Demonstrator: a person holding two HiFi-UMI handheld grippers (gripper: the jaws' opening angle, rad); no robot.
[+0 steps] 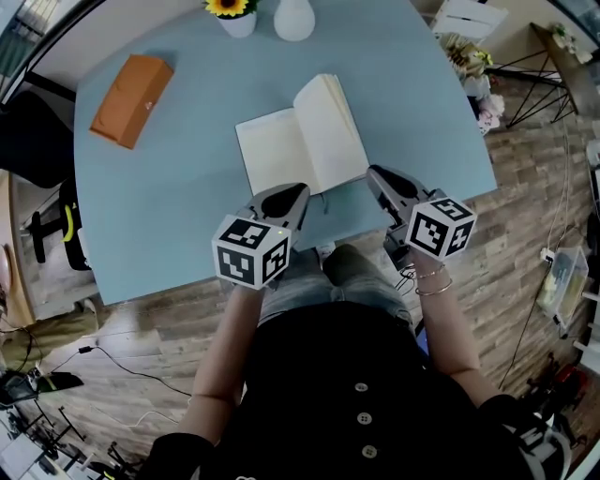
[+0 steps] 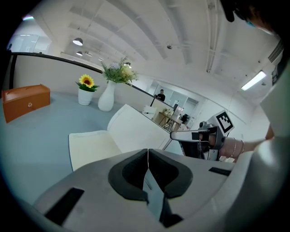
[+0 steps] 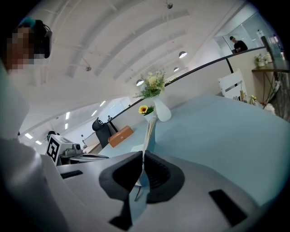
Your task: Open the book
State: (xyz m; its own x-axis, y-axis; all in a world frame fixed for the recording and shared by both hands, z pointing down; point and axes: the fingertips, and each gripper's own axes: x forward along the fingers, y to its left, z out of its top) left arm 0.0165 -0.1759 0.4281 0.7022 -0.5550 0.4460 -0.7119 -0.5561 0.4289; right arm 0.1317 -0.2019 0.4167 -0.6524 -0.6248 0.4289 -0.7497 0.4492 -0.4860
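1. Book (image 1: 298,141) lies open near the middle of the blue desk (image 1: 178,197); left half flat on the top, right half tilted up off it; pages blank and cream.
2. Right gripper (image 1: 373,174) at the book's near right corner; fingers pinched together on the raised half, its thin edge running down between the pads in the right gripper view (image 3: 141,156); from there the book (image 3: 149,129) shows edge-on, standing straight up from the fingers.
3. Left gripper (image 1: 298,193) at the near edge of the book, about where the two halves meet; fingers pressed together with nothing seen between them (image 2: 147,152); flat left page and lifted right half (image 2: 131,131) lie just beyond the tips.
4. In the left gripper view the right gripper (image 2: 174,134) reaches in from the right, its tip at the edge of the lifted half.
5. Orange box (image 1: 131,98) well apart from the book, toward the far left of the desk; closed, lying flat.
6. Sunflower pot (image 1: 232,13) and white vase (image 1: 293,19) side by side at the far edge, beyond the book; the vase holds a pale bouquet (image 3: 152,84).
7. Desk top between book and box bare; near edge just above the person's lap.
8. Wood floor (image 1: 141,347) around; black chair (image 1: 28,141) off the left side, white chair (image 1: 469,17) past the far right corner.
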